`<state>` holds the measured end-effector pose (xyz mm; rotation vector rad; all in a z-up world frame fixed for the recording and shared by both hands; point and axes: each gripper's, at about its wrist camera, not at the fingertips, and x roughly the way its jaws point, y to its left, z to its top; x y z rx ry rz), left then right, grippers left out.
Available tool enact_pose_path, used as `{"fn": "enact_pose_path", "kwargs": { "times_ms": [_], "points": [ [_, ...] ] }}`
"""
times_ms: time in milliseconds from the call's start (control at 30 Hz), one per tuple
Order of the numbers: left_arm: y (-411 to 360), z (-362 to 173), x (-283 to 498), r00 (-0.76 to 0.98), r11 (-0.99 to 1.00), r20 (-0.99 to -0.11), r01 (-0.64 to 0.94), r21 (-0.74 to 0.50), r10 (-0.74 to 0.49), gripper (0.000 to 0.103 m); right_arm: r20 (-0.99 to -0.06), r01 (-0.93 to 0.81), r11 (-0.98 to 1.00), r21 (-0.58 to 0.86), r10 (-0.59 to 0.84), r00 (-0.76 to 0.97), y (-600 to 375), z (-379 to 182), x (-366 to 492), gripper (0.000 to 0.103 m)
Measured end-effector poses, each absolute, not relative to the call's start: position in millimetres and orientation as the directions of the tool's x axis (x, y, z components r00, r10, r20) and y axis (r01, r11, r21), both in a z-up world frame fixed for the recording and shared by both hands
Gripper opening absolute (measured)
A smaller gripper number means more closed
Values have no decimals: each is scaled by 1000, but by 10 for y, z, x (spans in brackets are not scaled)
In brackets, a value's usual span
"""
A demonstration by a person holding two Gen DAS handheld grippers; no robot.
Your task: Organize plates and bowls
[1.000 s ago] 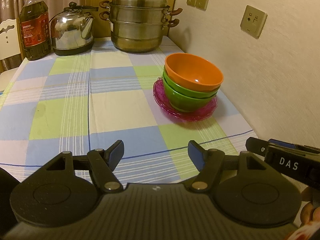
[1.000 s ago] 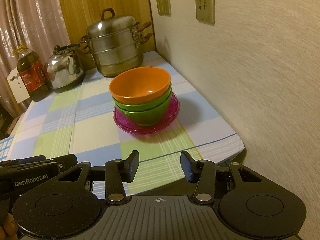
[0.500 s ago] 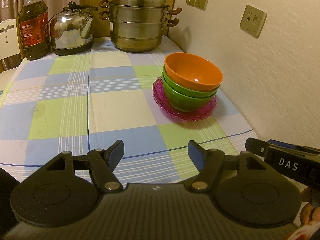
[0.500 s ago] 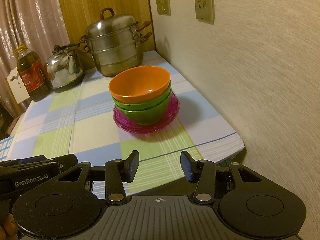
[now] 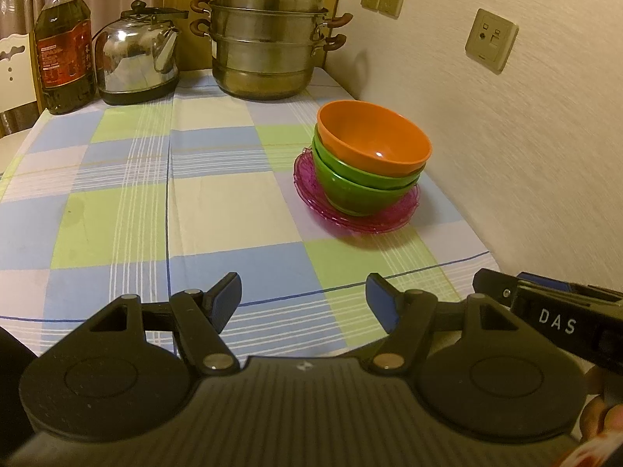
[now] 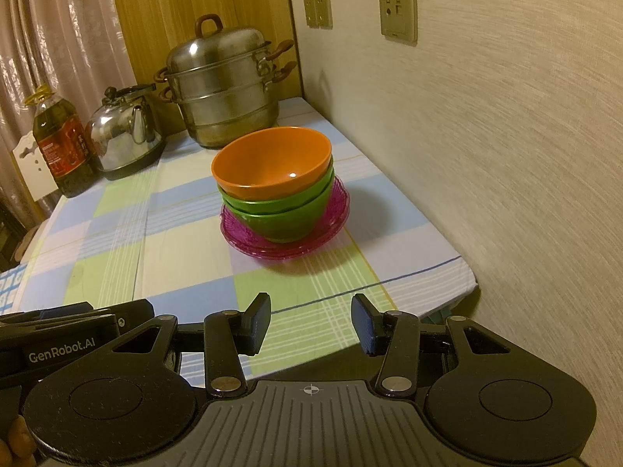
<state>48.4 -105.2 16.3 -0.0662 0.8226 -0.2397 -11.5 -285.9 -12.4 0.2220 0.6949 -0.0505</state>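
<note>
Hovering side by side, left tool (image 5: 303,299) and right tool (image 6: 310,323) gape empty.

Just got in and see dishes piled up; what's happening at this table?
A person holds two grippers, both open and empty, near the table's front edge. The left gripper and right gripper touch nothing. An orange bowl sits nested in green bowls on pink plates.

Both tools are matte black plastic — the left gripper (image 5: 303,295) and right gripper (image 6: 309,325) each show two round discs, ribbed centre housing, silver pivot screws and blue-padded fingers (image 5: 224,297). White lettering marks their sides — "DAS", "GenRobot.AI".
</note>
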Motion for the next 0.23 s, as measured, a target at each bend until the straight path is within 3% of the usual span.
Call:
{"fn": "enact_pose_path", "kwargs": {
  "times_ms": [233],
  "points": [
    [-1041, 174, 456, 680, 972, -695, 193, -137, -233, 68, -640, 120, 975, 187, 28, 768, -2857, -123, -116, 46]
  ]
}}
